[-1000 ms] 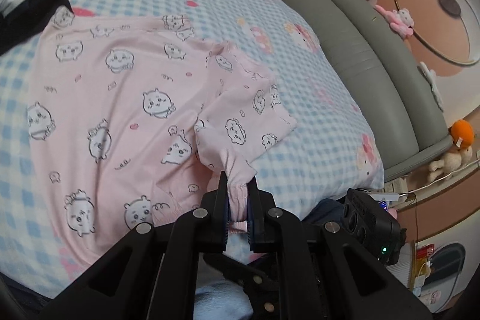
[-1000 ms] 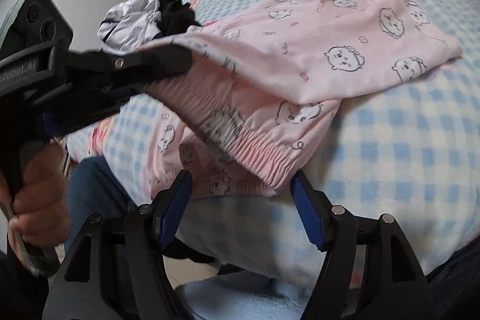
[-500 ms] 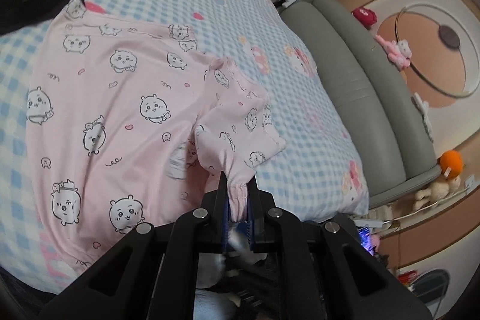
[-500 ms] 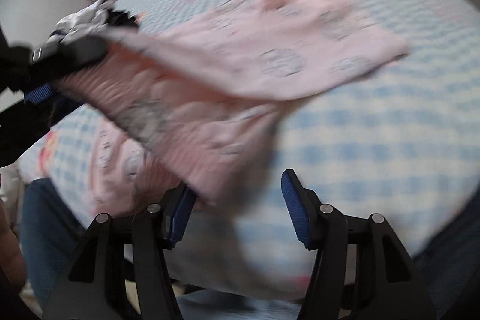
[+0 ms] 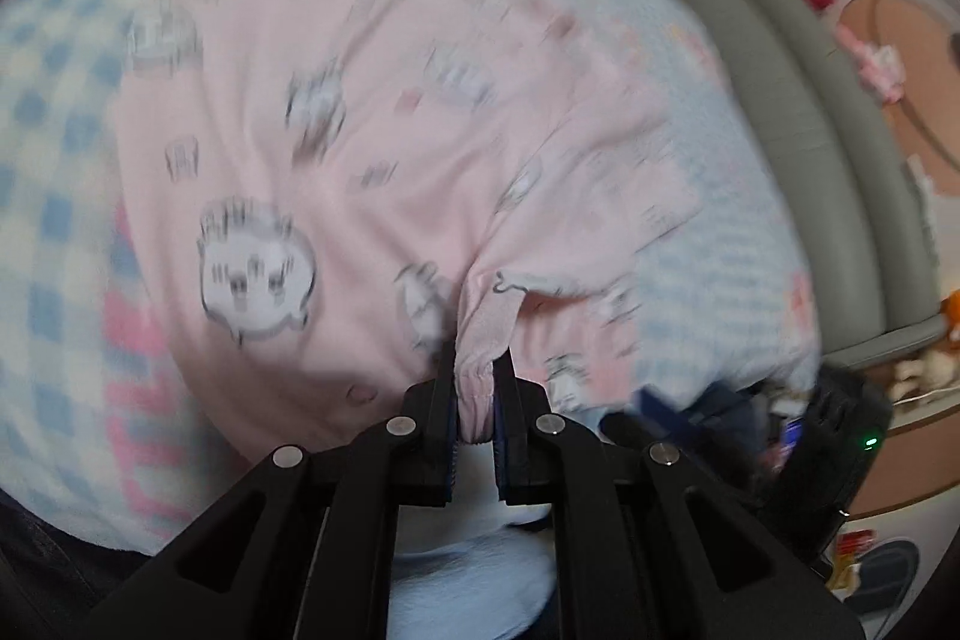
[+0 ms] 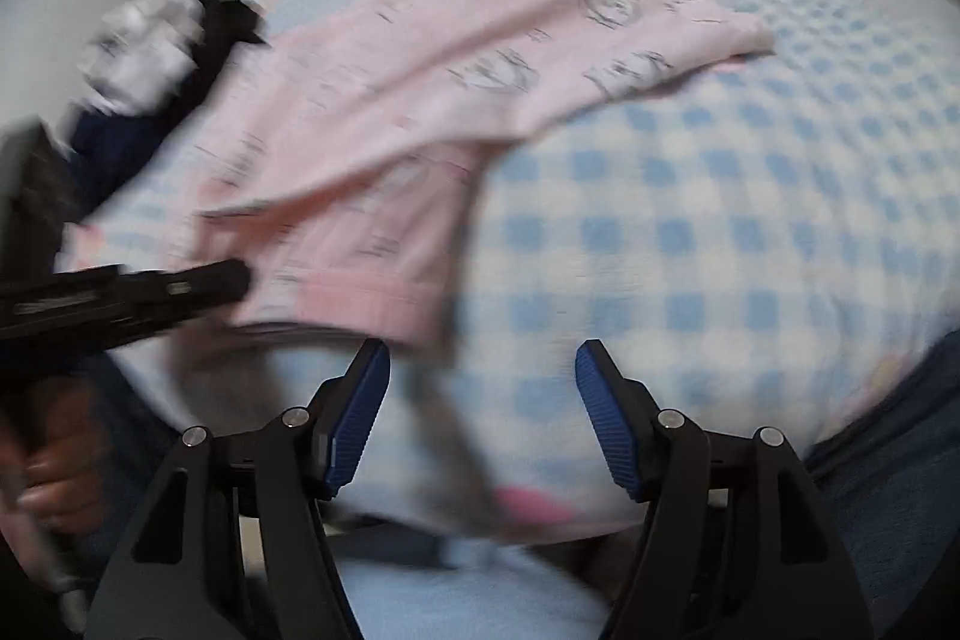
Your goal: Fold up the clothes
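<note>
A pink garment (image 5: 372, 148) printed with white cartoon animals lies spread on the blue checked bed (image 5: 54, 172). My left gripper (image 5: 475, 370) is shut on the garment's elastic hem, which bunches up between the fingers near the bed's front edge. In the right wrist view the same pink garment (image 6: 480, 64) lies across the bed, and the left gripper (image 6: 180, 289) comes in from the left, holding the cloth's near edge. My right gripper (image 6: 480, 370) stands open just in front of that edge, with nothing between its blue pads (image 6: 360, 412). Both views are blurred by motion.
A pile of black and white clothes (image 6: 162, 46) sits at the bed's far left. A grey padded bench (image 5: 798, 100) runs along the bed's right side, with toys on the floor beyond. A hand (image 6: 48, 466) grips the left tool, and jeans-clad legs (image 6: 888, 466) press against the bed.
My left gripper has carried the hem down toward the bed, so the raised cloth now lies lower and flatter. The right gripper has drawn back from under the hem and stays open.
</note>
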Demonstrator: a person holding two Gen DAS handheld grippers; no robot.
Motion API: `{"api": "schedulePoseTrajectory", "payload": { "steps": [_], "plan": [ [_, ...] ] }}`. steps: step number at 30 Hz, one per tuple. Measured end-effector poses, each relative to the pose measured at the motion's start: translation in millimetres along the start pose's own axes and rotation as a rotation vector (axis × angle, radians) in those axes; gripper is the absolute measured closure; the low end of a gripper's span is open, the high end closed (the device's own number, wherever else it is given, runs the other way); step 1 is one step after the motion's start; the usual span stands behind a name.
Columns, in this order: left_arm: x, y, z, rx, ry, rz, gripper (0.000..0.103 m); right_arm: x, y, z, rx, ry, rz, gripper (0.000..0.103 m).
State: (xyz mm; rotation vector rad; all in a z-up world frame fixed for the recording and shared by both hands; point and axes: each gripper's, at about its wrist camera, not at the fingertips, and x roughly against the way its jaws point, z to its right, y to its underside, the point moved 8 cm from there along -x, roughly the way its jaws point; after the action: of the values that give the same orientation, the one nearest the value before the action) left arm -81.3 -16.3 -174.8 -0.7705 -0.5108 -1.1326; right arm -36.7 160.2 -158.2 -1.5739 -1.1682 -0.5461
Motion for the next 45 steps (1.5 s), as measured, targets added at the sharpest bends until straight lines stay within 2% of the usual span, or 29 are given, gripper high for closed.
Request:
{"api": "schedulePoseTrajectory", "payload": {
  "steps": [3,5,7,9,13,15,17,20,21,27,29,33,37,38,40,41,42,43,44,45],
  "plan": [
    [25.2,-16.7,17.6,-0.030,0.040,0.060,0.094,19.9,-8.2,-11.6,-0.032,-0.137,0.031,0.036],
    [36.5,-23.0,26.3,-0.053,0.045,0.092,0.094,25.1,-20.5,-18.6,-0.023,-0.157,0.058,0.036],
    [45.0,-25.6,27.6,-0.061,0.032,0.116,0.094,10.5,-30.3,-19.7,0.020,-0.096,0.042,0.036],
    [50.9,-25.6,21.3,-0.068,-0.012,0.137,0.094,-9.3,-36.1,-18.7,0.042,-0.035,-0.004,0.037],
    [68.0,-13.3,-6.9,-0.012,-0.078,0.163,0.094,-30.4,-37.3,-18.5,0.031,-0.025,-0.056,0.038],
    [78.1,-3.3,-25.0,0.037,-0.082,0.184,0.094,-34.6,-35.1,-19.2,0.044,-0.010,-0.060,0.038],
    [70.1,7.1,-45.4,0.088,-0.079,0.156,0.094,-41.3,-30.9,-17.9,0.044,-0.012,-0.069,0.038],
    [36.5,28.0,-76.6,0.171,-0.081,0.015,0.094,-61.9,-27.0,-16.1,0.051,0.005,-0.109,0.038],
    [30.6,33.0,-80.1,0.182,-0.076,-0.002,0.094,-60.9,-27.0,-15.6,0.049,0.002,-0.111,0.038],
    [36.8,28.7,-86.0,0.159,-0.118,0.054,0.083,-51.0,-30.3,-21.6,0.044,-0.060,-0.100,0.038],
    [36.3,27.6,-88.5,0.156,-0.120,0.054,0.073,-56.1,-26.2,-23.9,0.046,-0.067,-0.126,0.039],
    [24.7,30.6,-91.5,0.211,-0.020,0.010,0.073,-50.3,-27.3,-29.4,0.038,-0.165,-0.131,0.041],
    [19.0,31.1,-84.3,0.228,0.063,-0.011,0.071,-56.3,-30.5,-34.8,0.083,-0.189,-0.162,0.040],
    [16.9,31.7,-82.4,0.225,0.071,-0.016,0.064,-57.4,-31.4,-36.0,0.087,-0.197,-0.167,0.036],
    [7.1,33.2,-85.1,0.233,0.071,-0.026,0.061,-66.0,-28.6,-38.1,0.076,-0.242,-0.193,0.027],
    [1.9,33.7,-87.1,0.240,0.067,-0.032,0.061,-70.4,-25.5,-38.0,0.080,-0.256,-0.208,0.029],
    [-2.2,33.0,-87.0,0.244,0.062,-0.037,0.062,-72.6,-23.4,-37.1,0.102,-0.234,-0.209,0.035],
    [-2.7,31.1,-83.0,0.231,0.060,-0.031,0.064,-74.8,-21.2,-36.2,0.123,-0.212,-0.210,0.051],
    [-0.2,28.7,-77.3,0.209,0.058,-0.016,0.075,-74.5,-20.2,-36.1,0.142,-0.198,-0.205,0.066],
    [2.3,26.2,-71.7,0.187,0.056,-0.001,0.079,-67.8,-22.1,-37.8,0.152,-0.198,-0.183,0.069]
  ]
}}
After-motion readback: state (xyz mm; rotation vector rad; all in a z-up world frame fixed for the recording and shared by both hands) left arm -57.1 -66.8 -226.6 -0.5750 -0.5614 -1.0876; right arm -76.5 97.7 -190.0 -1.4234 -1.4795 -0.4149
